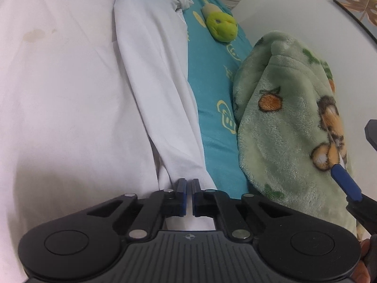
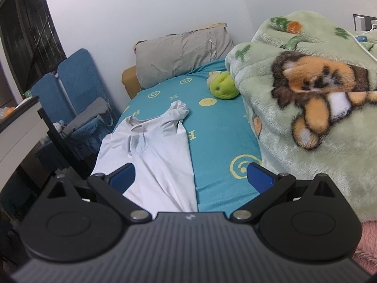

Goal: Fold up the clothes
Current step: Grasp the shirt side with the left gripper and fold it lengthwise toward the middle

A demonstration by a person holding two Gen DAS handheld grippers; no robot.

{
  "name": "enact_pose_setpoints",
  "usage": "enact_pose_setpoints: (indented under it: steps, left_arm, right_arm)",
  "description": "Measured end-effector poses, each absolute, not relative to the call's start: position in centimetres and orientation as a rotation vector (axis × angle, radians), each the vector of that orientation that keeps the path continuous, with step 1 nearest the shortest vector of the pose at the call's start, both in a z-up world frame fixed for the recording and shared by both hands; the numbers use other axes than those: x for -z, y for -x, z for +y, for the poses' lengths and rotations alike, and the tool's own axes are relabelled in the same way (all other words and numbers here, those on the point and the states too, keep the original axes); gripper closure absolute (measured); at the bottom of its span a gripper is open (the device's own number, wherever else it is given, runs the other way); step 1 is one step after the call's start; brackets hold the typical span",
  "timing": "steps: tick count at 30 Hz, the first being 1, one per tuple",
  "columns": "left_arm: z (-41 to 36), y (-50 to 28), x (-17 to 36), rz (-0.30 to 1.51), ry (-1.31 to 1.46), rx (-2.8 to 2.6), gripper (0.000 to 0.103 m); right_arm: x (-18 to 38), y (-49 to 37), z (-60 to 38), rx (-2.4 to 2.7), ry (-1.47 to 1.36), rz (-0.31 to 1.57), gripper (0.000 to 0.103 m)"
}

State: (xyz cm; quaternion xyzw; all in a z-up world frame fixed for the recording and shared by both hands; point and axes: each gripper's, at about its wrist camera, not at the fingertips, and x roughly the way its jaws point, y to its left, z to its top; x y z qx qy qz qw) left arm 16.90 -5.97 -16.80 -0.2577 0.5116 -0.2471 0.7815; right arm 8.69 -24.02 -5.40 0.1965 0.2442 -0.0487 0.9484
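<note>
The white shirt [image 2: 153, 155] is lying lengthwise along the left edge of the bed [image 2: 212, 146], collar end toward the pillow [image 2: 181, 54] at the head and hem toward the foot. Its right side is looking turned in over the body, one sleeve [image 2: 178, 113] bunching near the collar, so a lengthwise fold is appearing partly laid; crosswise it is lying long and flat, and I judge the shortening folds and smoothing are remaining.

The left tongs [image 1: 189, 186] are sitting at the hem end with the blue pads nearly together; whether a thin layer of cloth is caught between them I cannot tell, since the gap is too narrow to read. The right tongs [image 2: 190, 176] are hovering above the hem with the pads spread wide, gripping nothing.

A heaped green fleece blanket [image 2: 306, 108] is filling the right edge of the bed, leaving only a teal strip beside the shirt, which is crowding any fold toward that side. A green plush toy [image 2: 221, 87] is resting near the head, well apart from the shirt. Blue chairs [image 2: 68, 89] are standing off the bed's left edge.
</note>
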Motion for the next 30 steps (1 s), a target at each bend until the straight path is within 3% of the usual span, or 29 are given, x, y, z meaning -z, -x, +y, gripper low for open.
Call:
enact_pose_setpoints:
  steps: [4, 6, 7, 8, 10, 11, 15, 18, 21, 23, 24, 30]
  left_arm:
    - [-5.9, -16.7, 16.7, 1.118, 0.570, 0.564, 0.103]
    - [-6.0, -16.4, 16.2, 1.127, 0.578, 0.584, 0.094]
    - [-6.3, -16.3, 15.9, 1.128, 0.567, 0.589, 0.080]
    - [-6.5, -16.1, 15.6, 1.129, 0.557, 0.595, 0.056]
    - [-7.2, -15.6, 15.2, 1.134, 0.524, 0.598, 0.039]
    - [-7.6, -15.5, 15.0, 1.142, 0.507, 0.597, 0.039]
    - [-9.4, -15.9, 14.7, 1.211, 0.442, 0.566, 0.040]
    - [-10.5, -16.5, 14.7, 1.290, 0.382, 0.468, 0.047]
    - [-11.0, -16.9, 14.7, 1.348, 0.331, 0.395, 0.062]
    - [-11.2, -17.2, 14.4, 1.368, 0.300, 0.377, 0.094]
    - [-11.3, -17.3, 14.3, 1.377, 0.285, 0.367, 0.098]
    - [-6.8, -16.0, 11.5, 1.340, 0.426, 0.488, 0.102]
  right_arm:
    - [5.5, -8.8, -23.9, 0.106, -0.400, 0.504, 0.000]
    - [5.4, -8.6, -24.1, 0.115, -0.408, 0.500, 0.000]
    - [5.4, -8.6, -24.2, 0.119, -0.414, 0.498, 0.000]
    - [5.4, -8.5, -24.4, 0.123, -0.420, 0.496, 0.000]
    - [5.2, -8.5, -24.7, 0.138, -0.433, 0.489, 0.000]
    - [5.1, -8.4, -24.8, 0.149, -0.431, 0.477, 0.000]
    - [5.1, -8.4, -25.6, 0.188, -0.428, 0.455, 0.000]
    - [5.3, -8.4, -26.3, 0.214, -0.427, 0.447, 0.000]
    - [5.6, -8.6, -27.1, 0.232, -0.438, 0.447, 0.000]
    - [6.0, -8.7, -27.5, 0.237, -0.453, 0.457, 0.000]
    - [6.1, -8.8, -27.6, 0.238, -0.455, 0.459, 0.000]
    - [6.1, -8.4, -27.9, 0.233, -0.478, 0.454, 0.000]
